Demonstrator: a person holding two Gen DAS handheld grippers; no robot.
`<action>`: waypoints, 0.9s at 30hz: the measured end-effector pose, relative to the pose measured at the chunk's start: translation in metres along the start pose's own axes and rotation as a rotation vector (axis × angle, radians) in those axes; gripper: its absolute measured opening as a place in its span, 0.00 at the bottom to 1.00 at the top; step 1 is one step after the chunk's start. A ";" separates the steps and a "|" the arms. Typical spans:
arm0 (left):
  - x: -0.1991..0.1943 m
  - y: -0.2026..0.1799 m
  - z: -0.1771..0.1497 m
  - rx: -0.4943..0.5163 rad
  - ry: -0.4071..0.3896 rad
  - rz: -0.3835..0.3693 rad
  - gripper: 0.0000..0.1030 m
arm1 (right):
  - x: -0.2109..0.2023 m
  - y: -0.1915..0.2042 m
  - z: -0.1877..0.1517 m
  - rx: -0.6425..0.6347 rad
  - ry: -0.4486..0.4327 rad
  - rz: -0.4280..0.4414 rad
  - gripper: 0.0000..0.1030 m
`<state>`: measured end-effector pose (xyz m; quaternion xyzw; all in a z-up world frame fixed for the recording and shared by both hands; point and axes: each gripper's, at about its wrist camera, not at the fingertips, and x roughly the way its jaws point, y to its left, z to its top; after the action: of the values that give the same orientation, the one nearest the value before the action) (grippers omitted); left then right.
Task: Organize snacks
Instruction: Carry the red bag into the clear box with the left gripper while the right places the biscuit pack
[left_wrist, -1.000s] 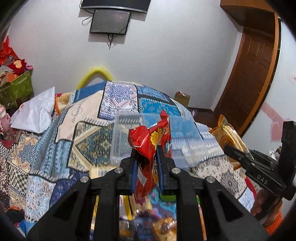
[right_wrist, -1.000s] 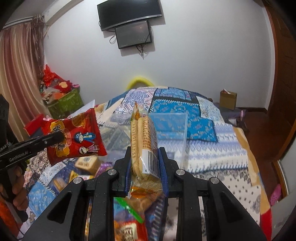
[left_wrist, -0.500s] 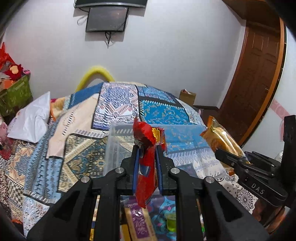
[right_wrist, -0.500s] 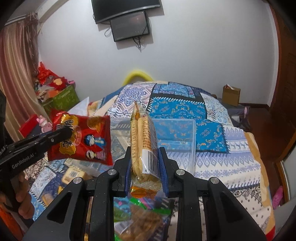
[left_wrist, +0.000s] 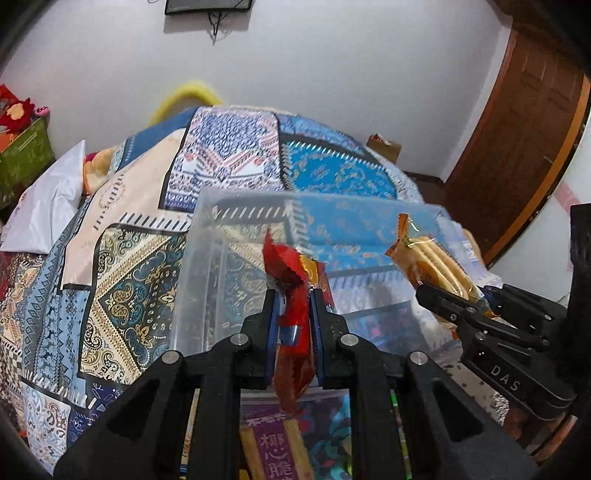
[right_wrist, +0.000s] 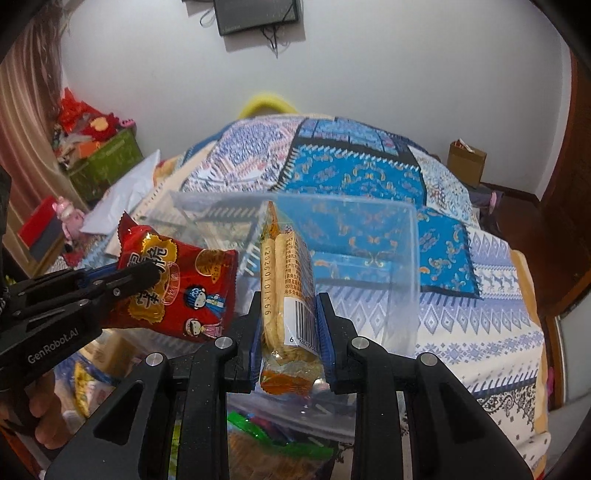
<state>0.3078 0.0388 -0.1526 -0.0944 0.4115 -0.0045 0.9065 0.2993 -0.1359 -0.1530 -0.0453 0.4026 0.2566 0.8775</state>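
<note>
**Holding two snack packs over the clear box**

Gripping a red snack bag (left_wrist: 293, 325) in my left gripper (left_wrist: 291, 314), I see its fingers (left_wrist: 267, 332) pressed flat against both faces of the bag, which stands edge-on to this camera with its crimped top sticking up above the tips. From the right wrist camera the same red snack bag (right_wrist: 177, 291) shows its printed front with cartoon figures, pinched near one end by the left gripper (right_wrist: 144, 275), and it hangs over the near left part of the clear plastic box (right_wrist: 413, 258).

My right gripper (right_wrist: 289, 321) is clamped on a biscuit pack (right_wrist: 286, 280), standing upright between the blue pads (right_wrist: 325, 332), barcode facing right, its lower end poking out below the fingers. In the left view the biscuit pack (left_wrist: 432, 266) tilts up and to the left out of the right gripper (left_wrist: 448, 299), just beside the box's right side.

The clear plastic box (left_wrist: 199, 258) sits on a patterned bedspread (left_wrist: 122, 288), and through its walls I can only see the fabric behind. More loose snack packs (right_wrist: 273, 446) lie below my grippers, near the box's front edge; one purple pack (left_wrist: 273, 450) shows under the left tool. A white pillow (left_wrist: 44, 206) lies far left on the bed.
</note>
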 end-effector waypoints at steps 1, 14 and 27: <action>0.001 0.000 -0.001 0.005 0.008 0.007 0.15 | 0.000 0.000 0.000 0.000 0.000 0.000 0.23; 0.003 0.005 -0.006 0.021 0.050 0.057 0.47 | 0.011 0.005 -0.009 -0.047 0.061 0.003 0.30; -0.066 0.005 -0.005 0.053 -0.072 0.056 0.58 | -0.053 0.008 -0.007 -0.044 -0.086 -0.022 0.45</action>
<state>0.2599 0.0485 -0.1074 -0.0588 0.3808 0.0130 0.9227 0.2620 -0.1533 -0.1175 -0.0580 0.3583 0.2573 0.8956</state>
